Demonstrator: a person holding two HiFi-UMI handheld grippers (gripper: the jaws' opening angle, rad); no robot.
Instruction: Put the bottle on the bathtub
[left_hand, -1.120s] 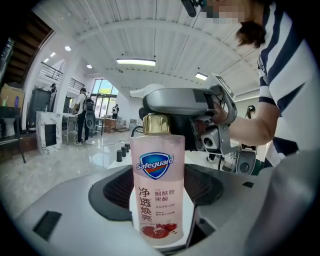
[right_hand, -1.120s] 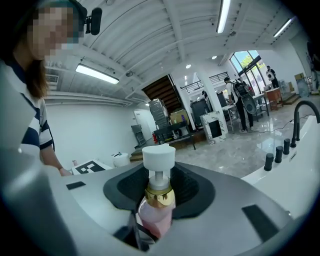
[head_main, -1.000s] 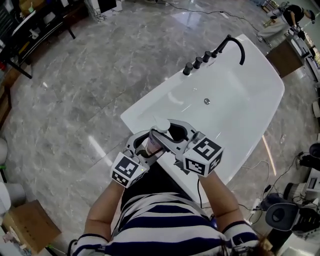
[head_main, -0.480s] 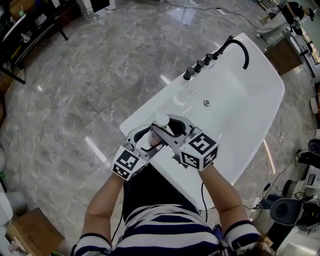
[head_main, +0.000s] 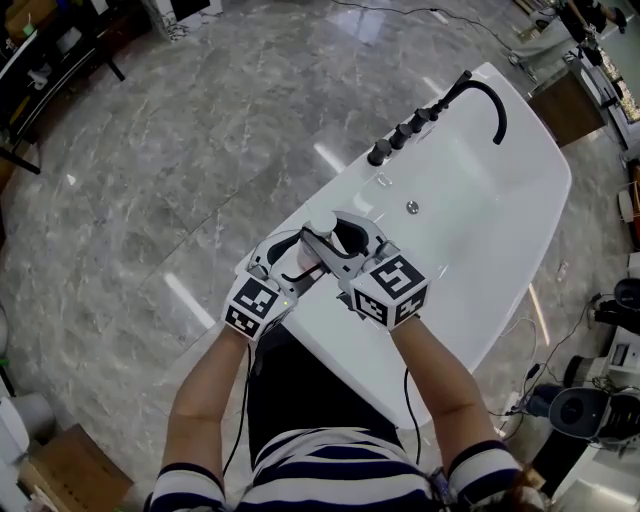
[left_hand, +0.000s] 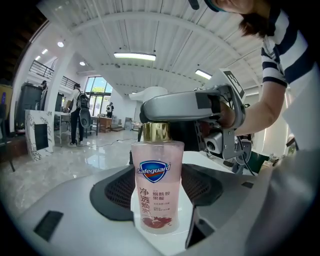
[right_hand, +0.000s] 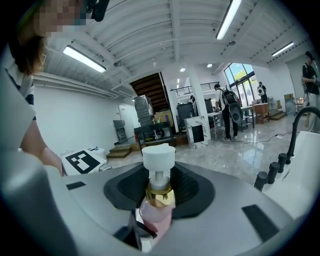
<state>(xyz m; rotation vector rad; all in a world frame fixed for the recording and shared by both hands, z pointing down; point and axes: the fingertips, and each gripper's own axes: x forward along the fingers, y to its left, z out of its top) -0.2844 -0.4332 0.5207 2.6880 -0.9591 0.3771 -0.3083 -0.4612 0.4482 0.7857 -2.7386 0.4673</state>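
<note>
Well, what has changed in the last second?
The bathtub (head_main: 470, 270) stands where it did. Both grippers have shifted along its near rim, closer to the black taps (head_main: 400, 132).
Their state?
The left gripper (head_main: 300, 262) is closed on the body of the pink bottle (left_hand: 156, 185), which stands upright between its pads. The right gripper (head_main: 335, 240) is closed about the pump stem, just above the gold collar (right_hand: 160, 196).
And the bottle's position?
Over the white rim, carried along with both grippers. Whether its base touches the rim cannot be confirmed.
</note>
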